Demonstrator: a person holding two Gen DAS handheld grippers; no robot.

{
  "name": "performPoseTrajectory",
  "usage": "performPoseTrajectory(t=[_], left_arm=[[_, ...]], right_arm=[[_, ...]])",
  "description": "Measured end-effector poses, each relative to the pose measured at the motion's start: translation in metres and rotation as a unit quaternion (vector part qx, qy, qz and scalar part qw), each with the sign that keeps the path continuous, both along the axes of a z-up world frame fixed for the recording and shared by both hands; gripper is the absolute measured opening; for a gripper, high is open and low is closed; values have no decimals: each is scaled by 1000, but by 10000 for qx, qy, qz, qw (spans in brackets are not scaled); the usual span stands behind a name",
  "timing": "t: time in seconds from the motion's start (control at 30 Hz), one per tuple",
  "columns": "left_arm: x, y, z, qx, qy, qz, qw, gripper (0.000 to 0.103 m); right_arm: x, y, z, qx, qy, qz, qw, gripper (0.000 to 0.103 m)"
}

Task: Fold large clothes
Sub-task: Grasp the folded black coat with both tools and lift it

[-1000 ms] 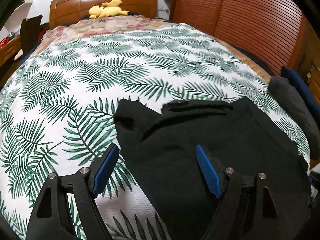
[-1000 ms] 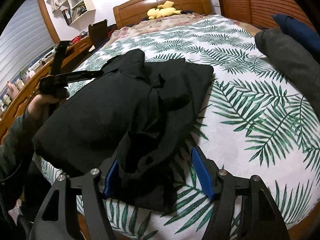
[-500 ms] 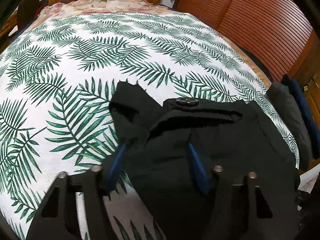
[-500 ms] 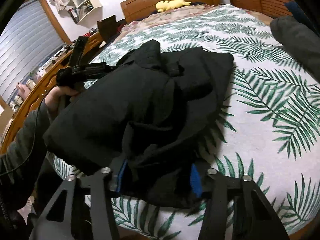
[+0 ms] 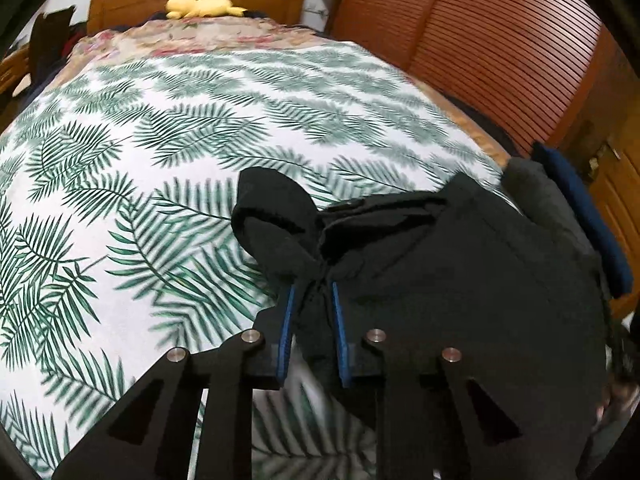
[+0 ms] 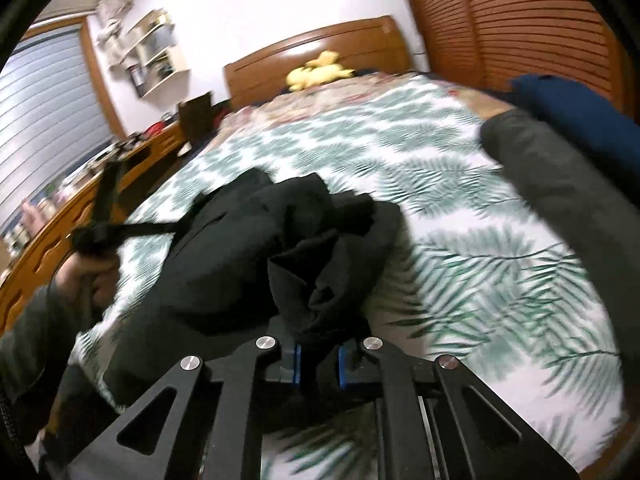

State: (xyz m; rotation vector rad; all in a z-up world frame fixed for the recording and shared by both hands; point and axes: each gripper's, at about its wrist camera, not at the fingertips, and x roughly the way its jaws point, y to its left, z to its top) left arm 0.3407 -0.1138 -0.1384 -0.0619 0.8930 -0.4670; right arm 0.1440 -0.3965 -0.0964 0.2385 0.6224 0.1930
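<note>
Left gripper (image 5: 311,294), right gripper (image 6: 319,354) pinching black garment (image 5: 460,272), palm-print bedspread (image 5: 140,152)

We see our left gripper (image 5: 311,292), black angular frame, blue-lined jaws, silver screws, our right gripper (image 6: 319,350) matching, grey-green sleeve (image 6: 38,320), bare skin

A black garment (image 5: 460,280) lies bunched and partly folded on the leaf-print bedspread (image 5: 140,184) (near its foot end), its cloth gathered into rumpled peaks.
</note>
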Motion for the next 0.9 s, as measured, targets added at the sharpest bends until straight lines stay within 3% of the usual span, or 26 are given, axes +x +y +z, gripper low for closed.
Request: performPoseTrajectory(t=[0.2,0.37,0.67,0.9], left_arm=[[-15,-11,12,211,-375,64,9991,16],[-25,-23,34,274,-696,14,9972,15],[-32,-89,97,319,-1431,-284,9888,14],[-14,-178,152,110,-1812,-691,9810,14]], right_arm=[[2,-6,-9,-23,-69,-5,10000,10],[6,-7,6,-207,-305,43,9993,9],[7,-37,74,-1006,-960,125,9902,9],[-7,-96,140,-1666,-1421,-253,9754,8]])
